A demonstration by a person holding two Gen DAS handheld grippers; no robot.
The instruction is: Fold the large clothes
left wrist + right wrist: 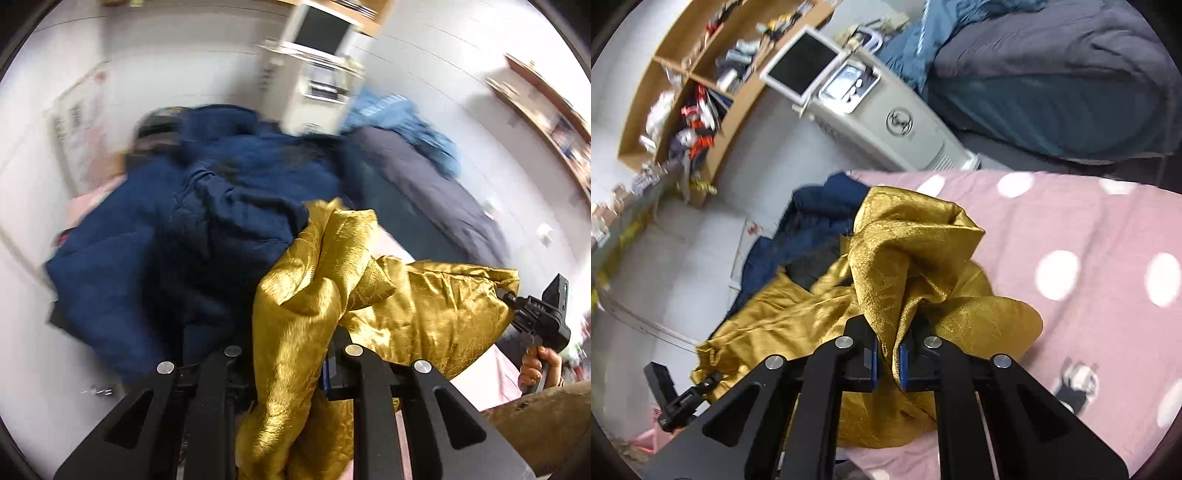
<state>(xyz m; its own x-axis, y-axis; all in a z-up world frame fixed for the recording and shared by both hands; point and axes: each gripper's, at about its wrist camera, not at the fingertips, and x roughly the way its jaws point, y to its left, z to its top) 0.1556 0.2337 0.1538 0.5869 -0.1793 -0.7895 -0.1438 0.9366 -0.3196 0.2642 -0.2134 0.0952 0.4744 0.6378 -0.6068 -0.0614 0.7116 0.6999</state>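
Right wrist view: right tool (887,360) and left tool (291,363) each clamp the gold garment (916,251), lifting it off the dotted bed (1089,221) to spread it.

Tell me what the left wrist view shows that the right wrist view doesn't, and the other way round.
Only the left wrist view shows the person's hand gripping the right tool's handle, and a brown sleeve below it.

Only the right wrist view shows the white dots on the pink sheet and the cluttered wooden shelf.

Both show the gold garment, the left tool and the right tool each clamped on it, the navy clothing behind and the white appliance.
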